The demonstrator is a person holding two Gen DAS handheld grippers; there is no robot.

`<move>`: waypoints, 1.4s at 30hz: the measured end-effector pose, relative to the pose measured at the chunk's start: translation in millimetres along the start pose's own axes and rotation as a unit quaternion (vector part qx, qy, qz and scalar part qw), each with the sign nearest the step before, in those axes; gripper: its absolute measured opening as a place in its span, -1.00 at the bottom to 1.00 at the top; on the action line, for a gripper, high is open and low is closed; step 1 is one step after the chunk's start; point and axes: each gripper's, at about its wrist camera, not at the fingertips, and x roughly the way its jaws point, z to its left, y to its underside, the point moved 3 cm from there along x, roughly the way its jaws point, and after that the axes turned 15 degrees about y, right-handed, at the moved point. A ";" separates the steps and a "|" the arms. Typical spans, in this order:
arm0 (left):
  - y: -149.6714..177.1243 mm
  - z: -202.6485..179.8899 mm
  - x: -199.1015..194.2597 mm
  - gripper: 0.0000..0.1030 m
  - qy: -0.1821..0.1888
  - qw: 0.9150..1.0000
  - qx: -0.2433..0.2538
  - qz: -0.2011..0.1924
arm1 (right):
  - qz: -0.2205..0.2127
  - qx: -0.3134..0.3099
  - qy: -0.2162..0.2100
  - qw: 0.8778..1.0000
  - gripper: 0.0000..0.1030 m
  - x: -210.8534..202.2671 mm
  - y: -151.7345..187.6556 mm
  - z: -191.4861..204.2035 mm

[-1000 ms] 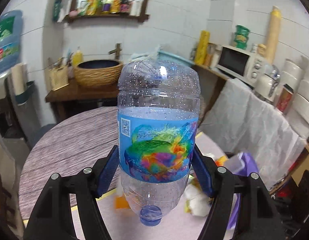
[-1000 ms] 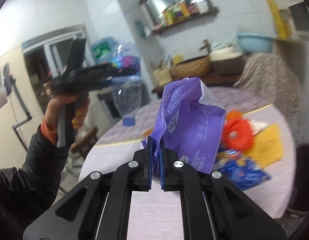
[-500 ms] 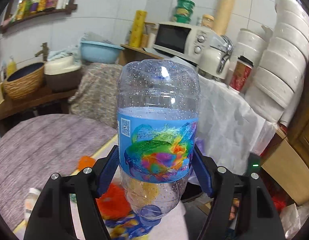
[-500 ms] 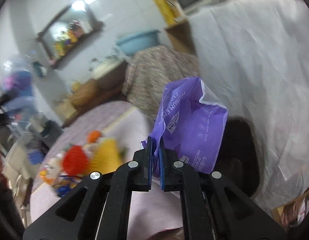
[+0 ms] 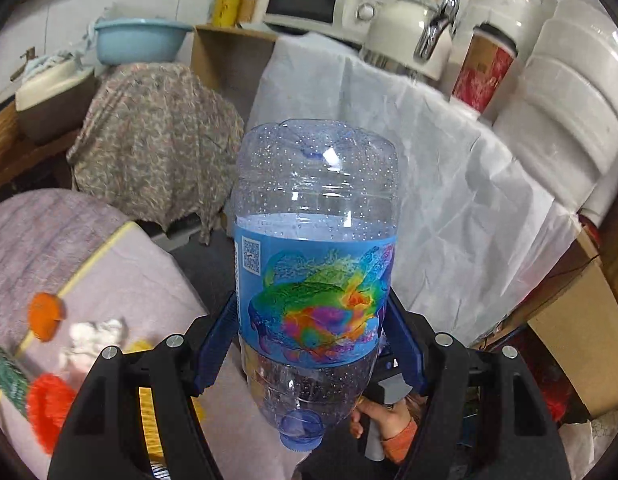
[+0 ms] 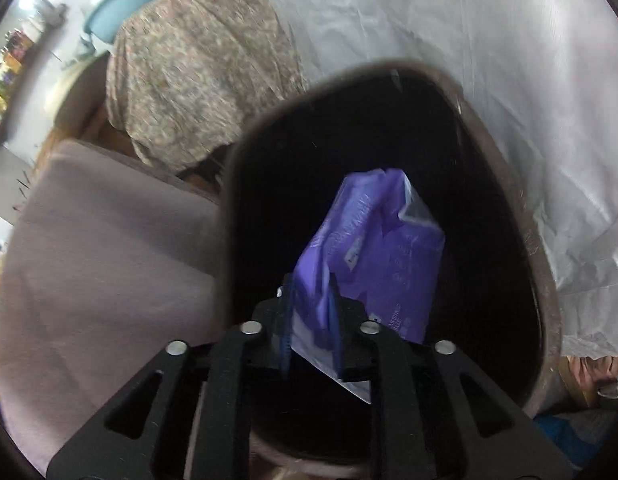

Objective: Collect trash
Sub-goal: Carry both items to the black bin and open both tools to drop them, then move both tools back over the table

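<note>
**Light, crushable trash over the bin**

The left tongs [image 5: 311,344] clamp the clear plastic bottle with a blue, rainbow-printed label [image 5: 315,280] across that label, cap down, in the centre of the frame. It looks empty, so light; its smooth wall is slippery and would dent, and the labelled waist seems the surest hold.

The right tongs [image 6: 311,320] are opening around the crinkled purple plastic wrapper [image 6: 373,256], which sits between the pads above the dark mouth of the round brown bin [image 6: 545,280], mid-frame. Limp and weightless, the wrapper may cling to a pad rather than drop.
</note>
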 end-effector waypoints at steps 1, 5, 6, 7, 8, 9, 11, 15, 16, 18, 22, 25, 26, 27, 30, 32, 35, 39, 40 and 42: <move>0.6 0.3 8.2 0.35 0.000 1.000 -0.004 0.003 | -0.004 0.000 -0.002 1.000 -0.28 0.9 2.0 -4.0; 5.8 0.0 39.2 0.35 -0.002 1.000 -0.013 0.016 | -0.037 0.002 0.002 0.999 -0.04 -13.3 4.1 -17.9; 7.6 1.0 47.6 0.35 -0.003 1.000 -0.016 0.021 | -0.047 0.006 -0.001 0.999 -0.03 -20.7 5.4 -22.5; 9.0 2.0 57.5 0.35 -0.006 0.999 -0.019 0.027 | -0.059 0.011 -0.001 0.998 -0.02 -29.7 7.1 -26.3; 9.8 3.3 64.4 0.35 -0.008 0.999 -0.022 0.030 | -0.079 0.018 0.008 0.997 0.07 -42.2 10.2 -33.0; 11.6 4.6 75.2 0.35 -0.012 0.999 -0.025 0.036 | -0.093 0.022 0.022 0.995 0.22 -50.2 10.6 -35.5; 13.8 6.9 95.1 0.35 -0.019 0.998 -0.032 0.045 | -0.122 0.035 0.054 0.990 0.30 -69.7 17.3 -49.0; 24.9 13.5 137.1 0.35 -0.032 0.996 -0.055 0.068 | -0.154 0.072 0.068 0.983 0.30 -97.4 30.9 -79.1; 28.2 15.6 146.9 0.35 -0.039 0.995 -0.057 0.075 | -0.160 0.086 0.069 0.981 0.30 -102.5 35.3 -88.7; 35.8 19.4 166.8 0.35 -0.054 0.993 -0.059 0.086 | -0.165 0.112 0.071 0.977 0.30 -106.8 41.8 -103.2; 52.3 25.1 202.0 0.35 -0.077 0.990 -0.054 0.109 | -0.166 0.142 0.071 0.973 0.30 -113.2 55.2 -124.0; 66.8 31.5 224.8 0.36 -0.098 0.985 -0.040 0.140 | -0.176 0.140 0.073 0.972 0.30 -120.9 61.7 -127.1; 70.6 34.2 229.5 0.37 -0.101 0.983 -0.038 0.149 | -0.178 0.141 0.074 0.971 0.30 -123.2 63.5 -128.0; 74.9 37.0 233.2 0.38 -0.108 0.981 -0.035 0.158 | -0.182 0.141 0.074 0.970 0.30 -125.6 65.3 -128.7; 83.9 42.1 239.3 0.49 -0.111 0.976 -0.040 0.185 | -0.187 0.139 0.080 0.969 0.31 -128.7 67.1 -129.2; 83.2 42.4 237.7 0.59 -0.103 0.975 -0.052 0.192 | -0.188 0.142 0.080 0.969 0.31 -132.5 67.6 -129.6; 77.7 34.7 229.0 0.75 -0.096 0.978 -0.055 0.177 | -0.195 0.146 0.081 0.967 0.31 -140.1 68.0 -129.2; 71.4 16.3 208.5 0.77 -0.078 0.982 -0.050 0.164 | -0.211 0.145 0.099 0.962 0.34 -156.3 69.2 -130.9; 67.7 14.3 201.1 0.77 -0.070 0.984 -0.049 0.155 | -0.212 0.149 0.098 0.961 0.35 -157.1 68.4 -131.9; 60.0 4.4 180.3 0.77 -0.051 0.988 -0.046 0.135 | -0.215 0.158 0.097 0.959 0.35 -163.5 69.0 -134.4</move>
